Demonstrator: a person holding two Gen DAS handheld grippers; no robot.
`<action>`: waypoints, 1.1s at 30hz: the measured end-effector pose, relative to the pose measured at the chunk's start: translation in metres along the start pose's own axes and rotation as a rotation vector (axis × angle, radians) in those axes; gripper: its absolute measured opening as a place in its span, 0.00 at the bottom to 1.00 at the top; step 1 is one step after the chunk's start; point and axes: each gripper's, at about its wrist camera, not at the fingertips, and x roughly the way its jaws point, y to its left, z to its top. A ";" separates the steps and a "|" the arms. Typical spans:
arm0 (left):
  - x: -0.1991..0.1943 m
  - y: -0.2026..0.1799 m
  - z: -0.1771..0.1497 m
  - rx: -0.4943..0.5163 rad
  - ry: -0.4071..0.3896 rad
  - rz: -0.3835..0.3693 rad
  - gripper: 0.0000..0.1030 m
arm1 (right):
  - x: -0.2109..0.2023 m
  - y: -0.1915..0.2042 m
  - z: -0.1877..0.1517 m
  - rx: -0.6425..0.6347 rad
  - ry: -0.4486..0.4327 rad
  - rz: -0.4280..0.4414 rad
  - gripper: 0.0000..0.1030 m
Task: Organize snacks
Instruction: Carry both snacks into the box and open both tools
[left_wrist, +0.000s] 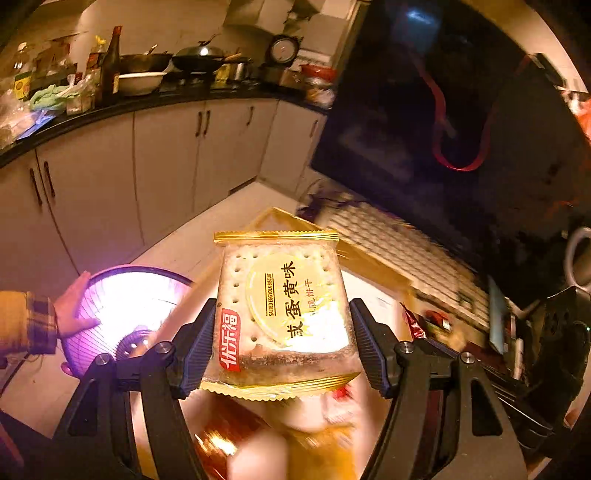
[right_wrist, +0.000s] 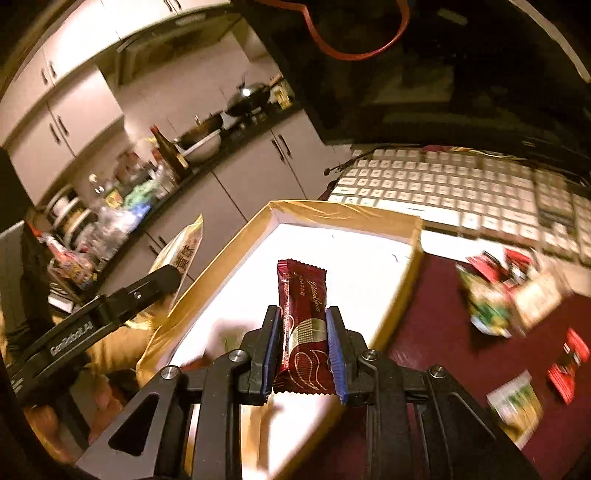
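My left gripper (left_wrist: 282, 325) is shut on a salted egg yolk biscuit packet (left_wrist: 282, 306), clear with gold edges, held up in the air left of the box. That packet (right_wrist: 183, 251) and the left gripper (right_wrist: 162, 277) also show in the right wrist view. My right gripper (right_wrist: 303, 332) is shut on a dark red wafer bar (right_wrist: 303, 325), held above the open cardboard box (right_wrist: 229, 251) with a white inside. Several loose snack packets (right_wrist: 509, 295) lie on the dark red table to the right of the box.
A white keyboard (right_wrist: 461, 184) lies behind the box, under a dark monitor (left_wrist: 443, 129). A lit round heater (left_wrist: 122, 314) stands low at left with a hand on it. A cluttered kitchen counter (left_wrist: 110, 107) and white cabinets are behind.
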 end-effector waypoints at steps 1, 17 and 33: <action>0.007 0.002 0.001 0.007 0.017 0.008 0.67 | 0.012 0.002 0.002 -0.003 0.013 -0.023 0.24; 0.074 0.007 -0.004 0.075 0.225 0.113 0.67 | 0.064 0.014 -0.012 -0.141 0.073 -0.187 0.28; -0.041 -0.046 -0.056 0.090 -0.003 -0.104 0.76 | -0.080 -0.045 -0.056 0.053 -0.144 0.027 0.62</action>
